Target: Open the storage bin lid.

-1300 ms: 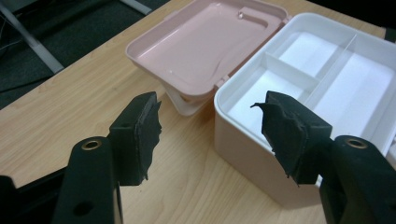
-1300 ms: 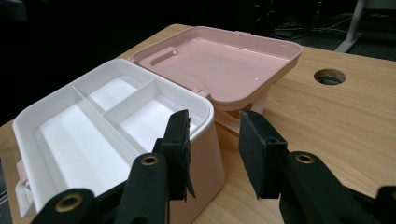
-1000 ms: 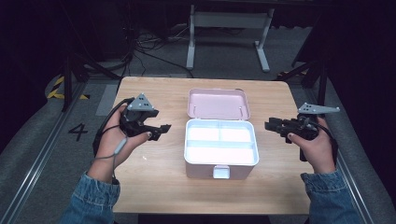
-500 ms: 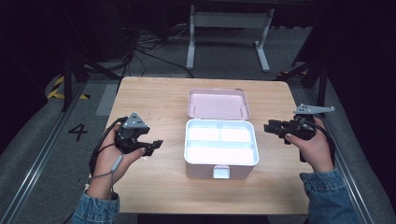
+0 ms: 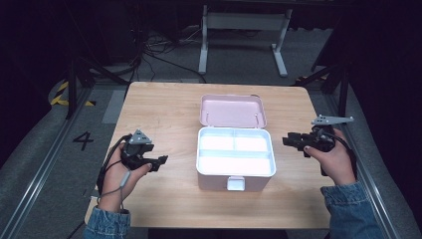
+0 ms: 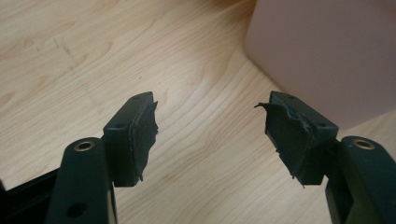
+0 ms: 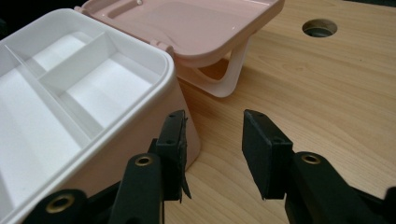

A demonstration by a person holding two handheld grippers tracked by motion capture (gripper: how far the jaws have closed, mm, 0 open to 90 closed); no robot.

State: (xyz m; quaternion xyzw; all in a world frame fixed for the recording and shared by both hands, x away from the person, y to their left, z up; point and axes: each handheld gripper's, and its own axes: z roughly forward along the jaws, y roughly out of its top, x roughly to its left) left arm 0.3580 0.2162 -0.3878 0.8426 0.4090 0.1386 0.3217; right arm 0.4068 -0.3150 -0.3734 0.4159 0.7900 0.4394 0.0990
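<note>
Pink box (image 5: 236,158) sat open near the middle of the wooden worktop (image 5: 164,109), a little toward the near edge, with its lid (image 5: 233,110) thrown back flat toward the far edge. We saw a white tray (image 7: 60,88) inside it, split into compartments, and a white latch (image 5: 236,183) on the front wall. In the right gripper view a white handle (image 7: 232,70) hung under the lid, and a round hole (image 7: 320,27) was cut in the worktop by its far right corner.

The worktop was pale wood with rounded corners. Around it lay a dark room: grey floor, a white frame (image 5: 242,37) beyond the far edge, loose cables (image 5: 154,55) on the floor, black and yellow tape (image 5: 69,94) to the left, and a number four (image 5: 83,140) marked on the floor beside the left edge.

We held our left gripper (image 5: 158,164) low over the worktop near the left edge, well apart from the box, pointing toward it. In the left gripper view its jaws stood wide apart with only bare wood between them and the box wall ahead to one side.

Our right gripper (image 5: 290,142) hovered by the right edge, just beside the right wall of the box. Its jaws had just been opening; they stood apart with nothing between them, and one pad (image 7: 175,149) lay close against the box wall, though we could not tell whether it touched.
</note>
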